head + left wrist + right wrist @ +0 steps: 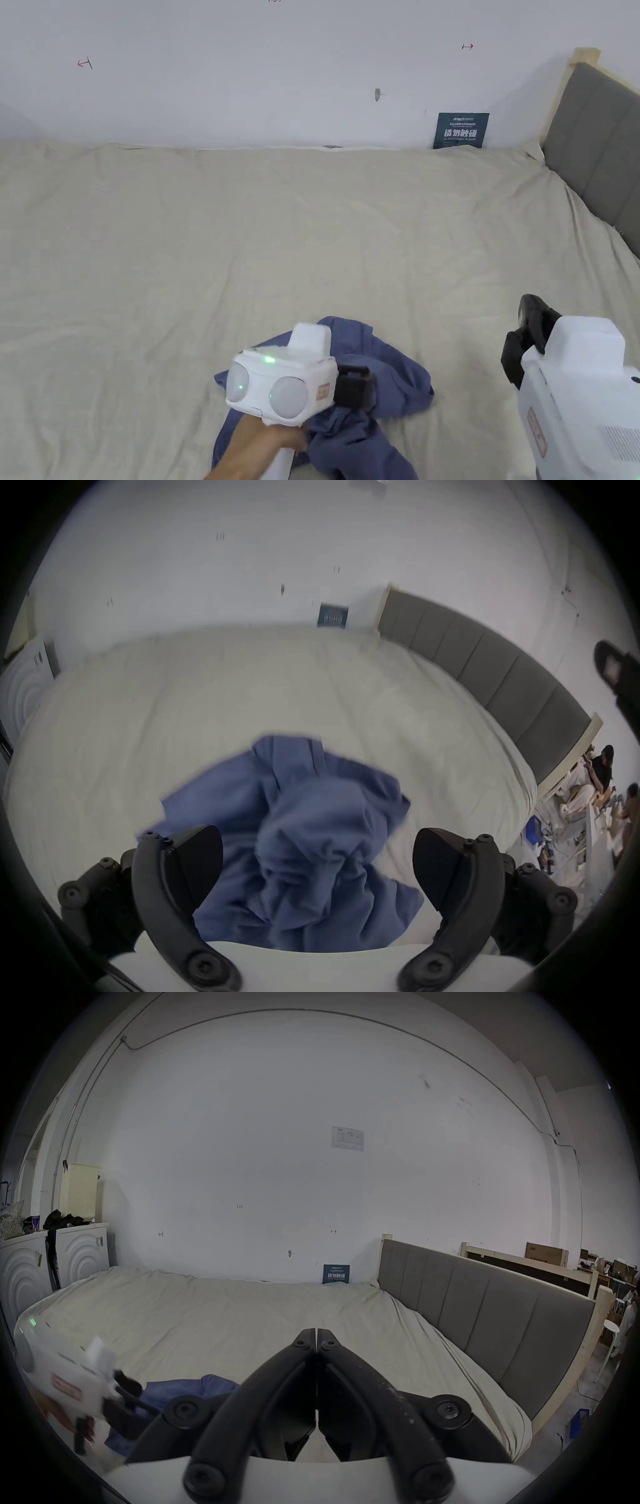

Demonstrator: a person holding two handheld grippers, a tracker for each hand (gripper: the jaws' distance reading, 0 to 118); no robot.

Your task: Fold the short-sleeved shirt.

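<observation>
Blue shirt (369, 400) lies crumpled on the bed (187, 250), nothing folded yet; left gripper (317, 868) gapes wide above it; right gripper (317, 1338) pinched closed, empty.

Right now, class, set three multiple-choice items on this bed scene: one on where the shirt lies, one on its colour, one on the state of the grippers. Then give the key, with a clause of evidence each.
1. Where does the shirt lie?
A. on the near part of the bed
B. against the headboard
C. hung on the wall

2. What colour is the shirt?
A. white
B. blue
C. red

3. How do the grippers stand?
A. both open
B. left gripper shut, right gripper open
C. left gripper open, right gripper shut

Key: 1 A, since the head view shows it crumpled on the sheet close to the person, far from the headboard. 2 B, since the cloth is blue in all three views. 3 C, since the left gripper view shows its jaws wide apart over the shirt, and the right gripper view shows its jaws pressed together, holding nothing.
</observation>
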